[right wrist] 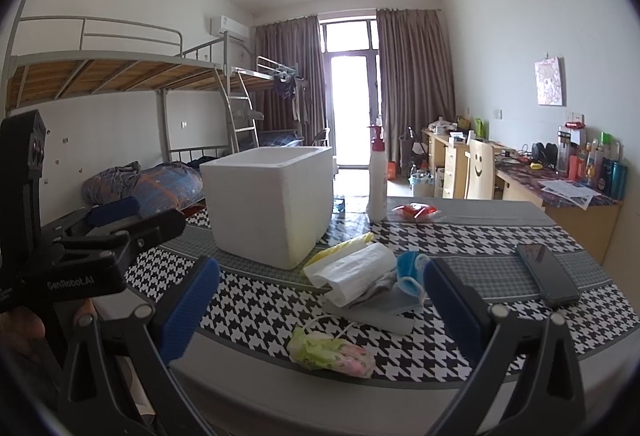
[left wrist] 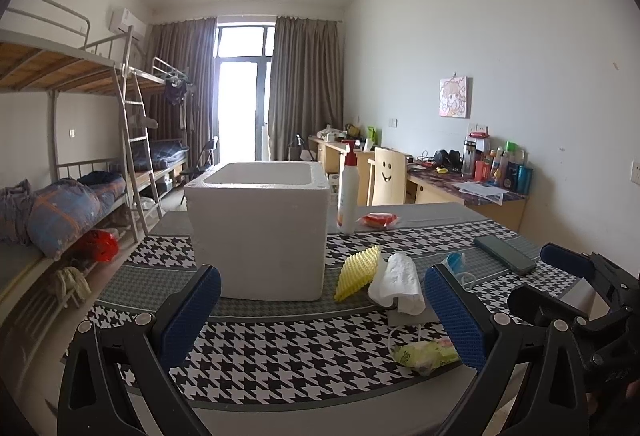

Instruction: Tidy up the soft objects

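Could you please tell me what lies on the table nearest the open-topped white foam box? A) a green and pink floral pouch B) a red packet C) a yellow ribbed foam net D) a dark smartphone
C: the yellow ribbed foam net lies right beside the open-topped white foam box, closer than the other listed items.

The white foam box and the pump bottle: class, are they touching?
Apart. The left wrist view shows a strip of background between the foam box and the pump bottle; the right wrist view shows that gap too.
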`<state>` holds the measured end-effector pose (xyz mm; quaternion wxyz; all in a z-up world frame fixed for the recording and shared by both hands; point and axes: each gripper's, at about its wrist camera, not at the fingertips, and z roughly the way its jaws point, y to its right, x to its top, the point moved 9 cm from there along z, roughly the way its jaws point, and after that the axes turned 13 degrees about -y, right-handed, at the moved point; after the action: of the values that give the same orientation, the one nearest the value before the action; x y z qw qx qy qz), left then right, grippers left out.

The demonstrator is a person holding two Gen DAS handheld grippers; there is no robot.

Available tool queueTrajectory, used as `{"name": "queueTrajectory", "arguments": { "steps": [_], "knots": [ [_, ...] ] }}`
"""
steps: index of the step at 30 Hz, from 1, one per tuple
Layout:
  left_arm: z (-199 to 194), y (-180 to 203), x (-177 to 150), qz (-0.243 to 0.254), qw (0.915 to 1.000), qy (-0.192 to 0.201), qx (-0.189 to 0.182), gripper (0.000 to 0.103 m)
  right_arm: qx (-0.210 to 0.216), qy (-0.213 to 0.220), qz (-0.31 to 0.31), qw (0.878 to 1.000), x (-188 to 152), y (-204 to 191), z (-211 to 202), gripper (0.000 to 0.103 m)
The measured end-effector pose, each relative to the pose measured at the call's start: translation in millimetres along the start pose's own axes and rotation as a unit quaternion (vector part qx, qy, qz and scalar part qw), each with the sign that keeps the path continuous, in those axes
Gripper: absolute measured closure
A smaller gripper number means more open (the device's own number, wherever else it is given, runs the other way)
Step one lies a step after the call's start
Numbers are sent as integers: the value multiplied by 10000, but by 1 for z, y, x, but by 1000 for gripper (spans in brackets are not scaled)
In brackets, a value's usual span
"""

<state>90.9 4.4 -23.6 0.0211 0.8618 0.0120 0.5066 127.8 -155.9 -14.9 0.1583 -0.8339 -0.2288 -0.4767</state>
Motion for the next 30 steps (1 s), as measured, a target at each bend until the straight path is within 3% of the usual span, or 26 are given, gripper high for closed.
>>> {"name": "queueTrajectory", "arguments": {
  "steps": [14,30],
  "knots": [
    [1,3,-3,98,9999,-15,48,1,-33,3,8,10000,0,1,-2,0],
    [16,4,-4,159,9996,-167,-175,1,-99,-83,76,9999,1,10,8,0]
  ]
}}
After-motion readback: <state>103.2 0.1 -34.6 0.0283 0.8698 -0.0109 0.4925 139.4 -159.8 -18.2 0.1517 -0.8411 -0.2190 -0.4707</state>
